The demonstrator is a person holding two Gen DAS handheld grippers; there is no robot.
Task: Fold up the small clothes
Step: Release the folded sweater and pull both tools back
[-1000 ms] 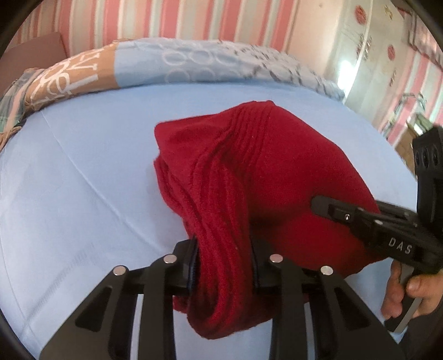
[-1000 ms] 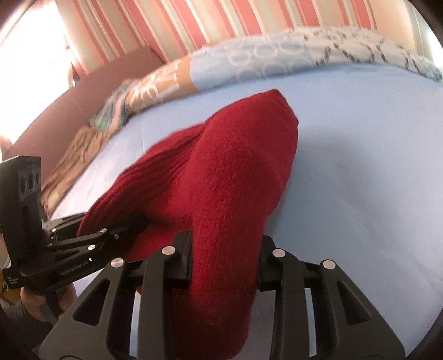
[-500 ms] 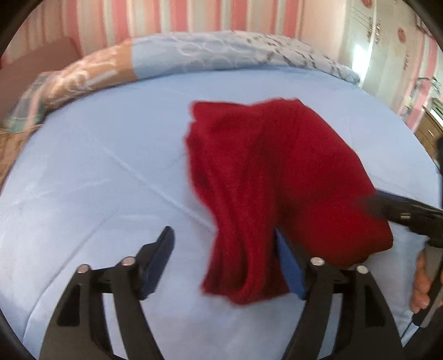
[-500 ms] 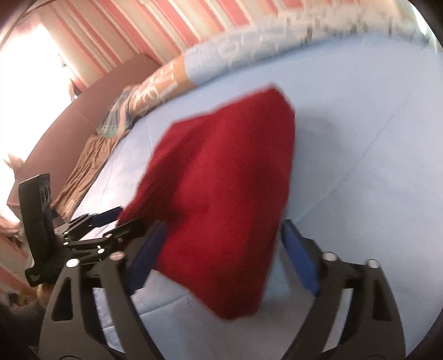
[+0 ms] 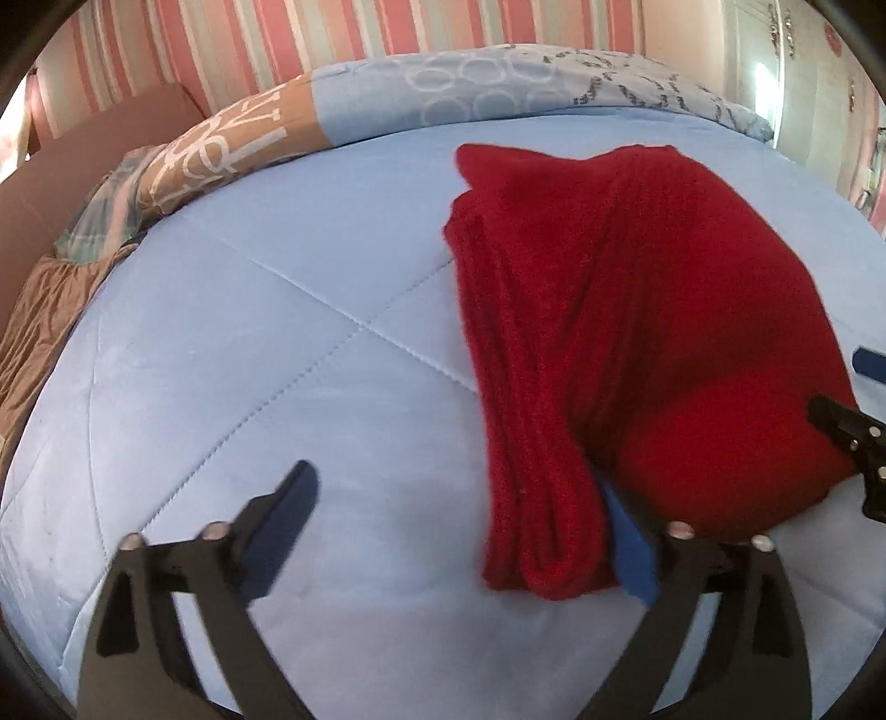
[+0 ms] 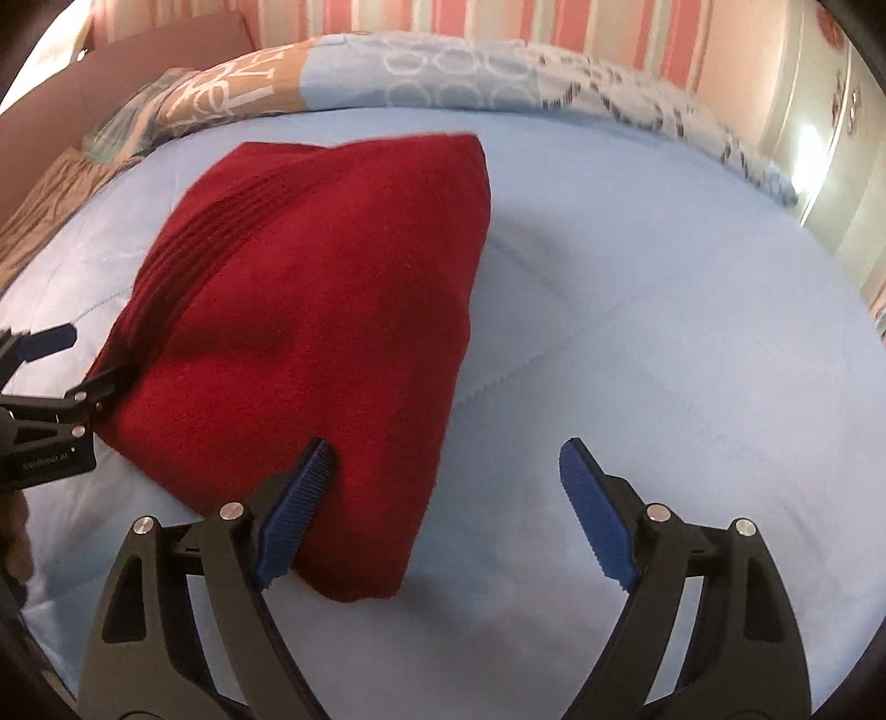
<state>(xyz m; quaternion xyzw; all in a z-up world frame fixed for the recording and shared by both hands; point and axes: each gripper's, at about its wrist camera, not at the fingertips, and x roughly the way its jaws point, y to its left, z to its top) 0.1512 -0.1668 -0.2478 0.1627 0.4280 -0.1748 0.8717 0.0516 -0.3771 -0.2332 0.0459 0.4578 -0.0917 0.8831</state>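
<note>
Red knit (image 5: 637, 332) now lies folded on the bed (image 5: 277, 360). Left gripper (image 5: 459, 531) and right gripper (image 6: 443, 498), clamped a second ago, both gape wide — fold released, looks finished.

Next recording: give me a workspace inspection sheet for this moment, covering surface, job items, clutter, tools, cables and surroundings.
Surface: light blue quilted bed cover, stitched seams visible.
Job's things: one dark red knitted garment, folded into a thick bundle, lying flat on the cover.
Clutter: patterned brown and blue rolled duvet along the far edge; brown satin fabric at the left edge.
Grippers: left tool open, blue pads apart, right pad against the garment's near edge; right tool open, left pad touching the garment's near corner, nothing held.
Cables: nothing seen.
Surroundings: pink striped wall; white wardrobe doors at the right.
</note>
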